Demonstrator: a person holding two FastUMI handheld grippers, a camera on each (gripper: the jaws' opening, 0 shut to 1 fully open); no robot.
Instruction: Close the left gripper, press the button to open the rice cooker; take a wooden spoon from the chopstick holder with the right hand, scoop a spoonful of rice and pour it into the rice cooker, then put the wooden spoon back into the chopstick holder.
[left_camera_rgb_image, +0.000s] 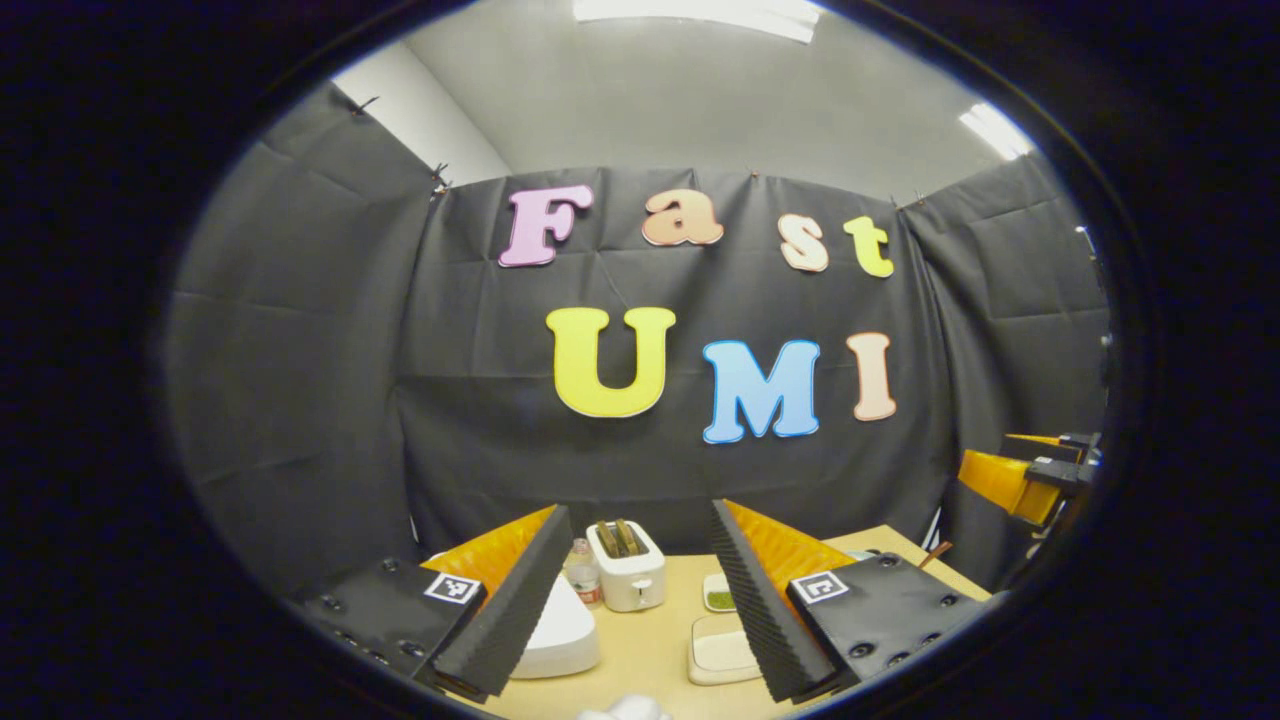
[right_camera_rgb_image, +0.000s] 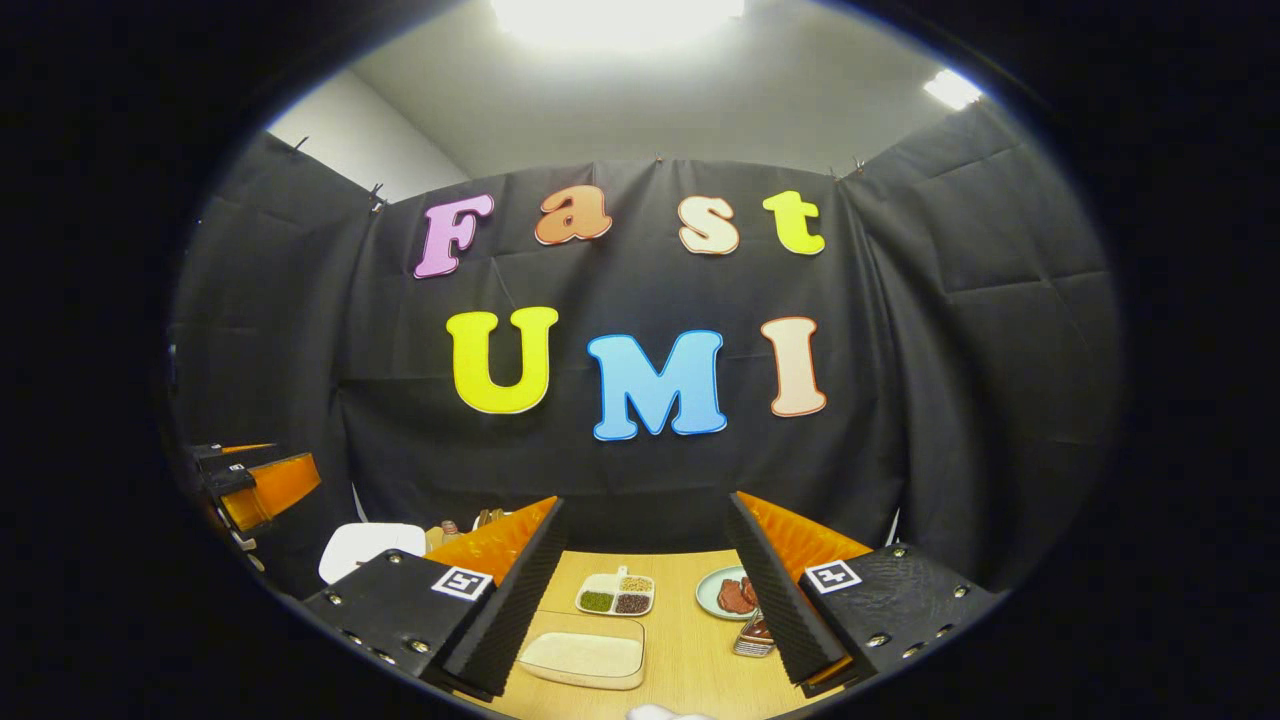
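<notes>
Now both tools raised above table (left_camera_rgb_image: 660, 650), left tool (left_camera_rgb_image: 625, 600) fingers apart, right tool (right_camera_rgb_image: 640, 600) fingers apart

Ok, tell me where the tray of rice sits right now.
In the right gripper view, the rice tray lies on the table between the open fingers, just in front of the divided dish.

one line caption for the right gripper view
Open right gripper above a wooden table, a tray of rice between its fingers.

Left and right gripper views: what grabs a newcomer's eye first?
Each gripper's own spread fingers, low in its view: the left gripper open above the wooden table, the right gripper likewise. Between the left fingers stands a white toaster, with the white rice cooker left of it; between the right fingers lies a tray of rice.
</notes>
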